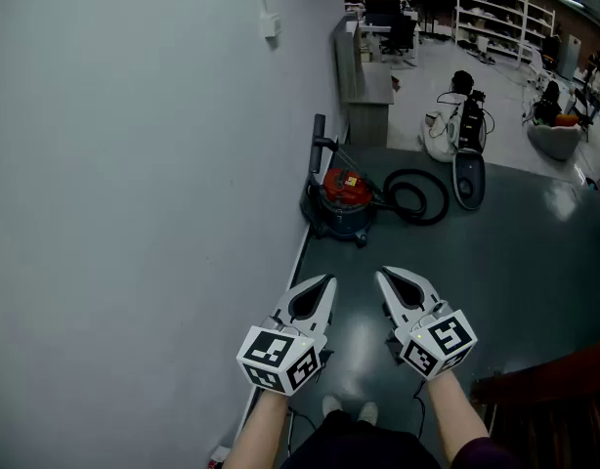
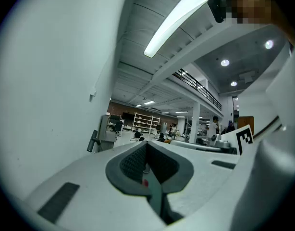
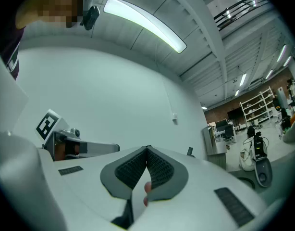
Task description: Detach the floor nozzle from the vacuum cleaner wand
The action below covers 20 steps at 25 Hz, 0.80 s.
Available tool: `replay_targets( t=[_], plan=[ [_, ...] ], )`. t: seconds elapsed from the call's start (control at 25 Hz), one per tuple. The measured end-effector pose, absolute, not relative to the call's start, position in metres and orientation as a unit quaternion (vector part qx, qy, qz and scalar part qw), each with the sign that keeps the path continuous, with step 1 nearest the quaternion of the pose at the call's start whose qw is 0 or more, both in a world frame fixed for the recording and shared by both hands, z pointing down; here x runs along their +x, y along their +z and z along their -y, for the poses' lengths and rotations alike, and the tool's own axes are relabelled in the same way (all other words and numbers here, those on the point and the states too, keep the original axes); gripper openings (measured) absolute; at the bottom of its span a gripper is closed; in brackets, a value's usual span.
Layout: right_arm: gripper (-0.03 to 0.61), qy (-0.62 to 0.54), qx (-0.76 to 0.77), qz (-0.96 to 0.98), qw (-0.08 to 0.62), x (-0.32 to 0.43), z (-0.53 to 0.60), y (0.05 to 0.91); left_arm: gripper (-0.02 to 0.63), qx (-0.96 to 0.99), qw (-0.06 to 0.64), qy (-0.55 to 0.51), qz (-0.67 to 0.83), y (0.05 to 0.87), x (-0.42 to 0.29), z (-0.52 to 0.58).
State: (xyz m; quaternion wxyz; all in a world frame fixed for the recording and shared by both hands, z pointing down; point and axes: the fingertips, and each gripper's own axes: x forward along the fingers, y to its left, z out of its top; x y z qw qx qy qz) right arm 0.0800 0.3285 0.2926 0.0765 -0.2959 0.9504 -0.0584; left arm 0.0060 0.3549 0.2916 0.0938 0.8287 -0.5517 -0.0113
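Note:
A red canister vacuum cleaner (image 1: 344, 198) stands on the dark floor by the grey wall, well ahead of me. A black upright tube (image 1: 319, 143) rises behind it against the wall, and its black hose (image 1: 417, 195) coils to the right. A dark oval piece (image 1: 469, 179) lies past the hose; I cannot tell if it is the floor nozzle. My left gripper (image 1: 325, 281) and right gripper (image 1: 384, 275) are side by side, level, far short of the vacuum. Both are shut with nothing in them, pads together in the left gripper view (image 2: 146, 148) and the right gripper view (image 3: 147, 150).
The grey wall (image 1: 134, 164) runs along the left. A white machine (image 1: 449, 125) stands behind the oval piece, next to a grey cabinet (image 1: 364, 81). Shelving (image 1: 500, 13) and desks fill the back. A dark red railing (image 1: 554, 379) is at the lower right.

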Motion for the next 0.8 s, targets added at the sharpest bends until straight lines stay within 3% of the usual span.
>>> replay_targets(
  t=[0.8],
  plan=[
    [0.017, -0.051, -0.312, -0.947, 0.059, 0.07, -0.322, 0.295, 0.003, 0.83, 0.11, 0.019, 0.547, 0.305, 0.011, -0.336]
  ],
)
